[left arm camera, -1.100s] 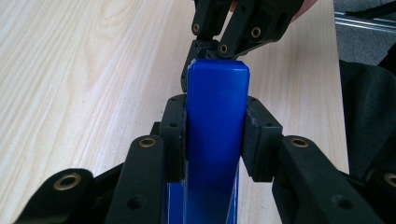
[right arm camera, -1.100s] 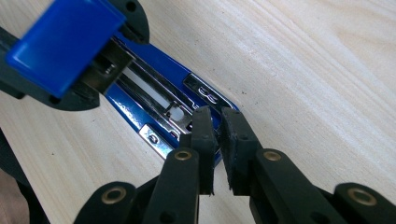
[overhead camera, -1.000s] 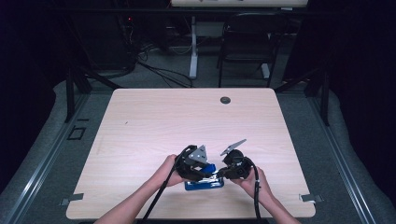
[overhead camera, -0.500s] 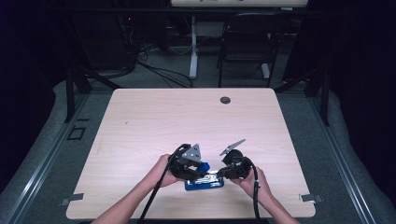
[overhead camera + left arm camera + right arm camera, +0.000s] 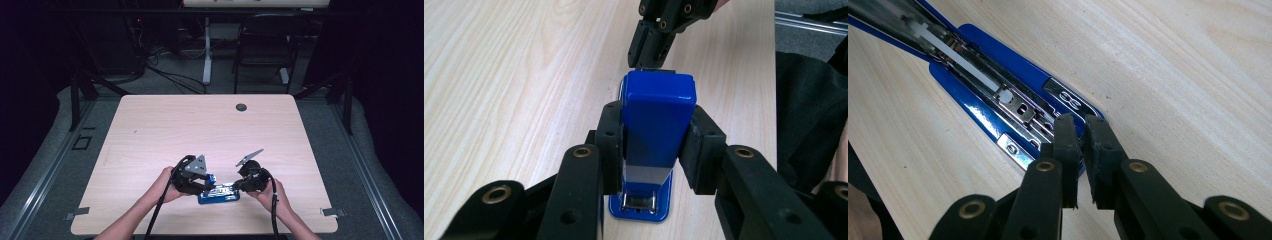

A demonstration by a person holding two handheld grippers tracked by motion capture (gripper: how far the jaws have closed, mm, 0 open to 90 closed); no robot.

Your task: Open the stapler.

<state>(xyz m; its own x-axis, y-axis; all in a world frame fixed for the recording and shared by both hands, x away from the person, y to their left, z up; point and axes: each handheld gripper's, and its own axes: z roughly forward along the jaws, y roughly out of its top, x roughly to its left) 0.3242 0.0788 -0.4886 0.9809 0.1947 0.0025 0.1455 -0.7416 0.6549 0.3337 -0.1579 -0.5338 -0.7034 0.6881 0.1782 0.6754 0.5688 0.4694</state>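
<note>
A blue stapler [image 5: 218, 194] lies near the table's front edge, between my two hands. My left gripper [image 5: 202, 181] is shut on the stapler's blue top cover [image 5: 658, 105], one pad on each side, and the cover stands swung up off the base [image 5: 640, 210]. That leaves the metal staple channel [image 5: 963, 65] bare along the blue base [image 5: 973, 107]. My right gripper [image 5: 240, 186] is shut, and its tips [image 5: 1082, 135] rest on the other end of the base. The right gripper's jaws [image 5: 651, 47] also appear beyond the cover in the left gripper view.
The light wooden table [image 5: 165, 130] has a round black grommet [image 5: 241, 107] near its far edge. A chair [image 5: 262, 50] and a desk leg [image 5: 206, 50] stand on the floor beyond. Dark clothing [image 5: 809, 115] lies just off the table's near edge.
My left hand has shifted a little to the left and upward with the stapler's cover in its grip. The right hand has stayed put.
</note>
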